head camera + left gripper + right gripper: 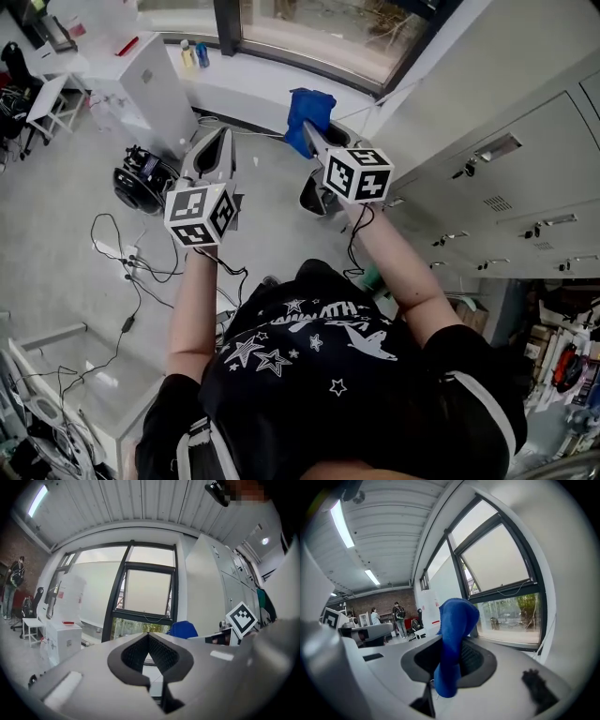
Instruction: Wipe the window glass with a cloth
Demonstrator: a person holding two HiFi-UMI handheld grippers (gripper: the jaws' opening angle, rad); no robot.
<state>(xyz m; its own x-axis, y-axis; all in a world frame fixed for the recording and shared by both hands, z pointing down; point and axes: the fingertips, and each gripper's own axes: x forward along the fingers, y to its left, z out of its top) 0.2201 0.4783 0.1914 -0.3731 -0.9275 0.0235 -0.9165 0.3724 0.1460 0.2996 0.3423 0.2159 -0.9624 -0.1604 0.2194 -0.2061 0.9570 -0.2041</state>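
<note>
A blue cloth [310,107] is pinched in my right gripper [309,131], which is shut on it and held up toward the window glass [328,26]. In the right gripper view the cloth [454,630] sticks up from between the jaws of that gripper [451,654], with the window glass [506,569] to the right, still apart from it. My left gripper [225,134] hangs to the left, shut and empty. In the left gripper view, its tips [148,636] meet in front of the window glass [146,591], and the cloth [183,629] shows to the right.
Grey lockers [525,187] line the right wall. A white box [159,89] leans below the sill, with a black device [141,178] and loose cables [122,253] on the floor. Two bottles [192,54] stand on the sill. People [396,616] stand far back.
</note>
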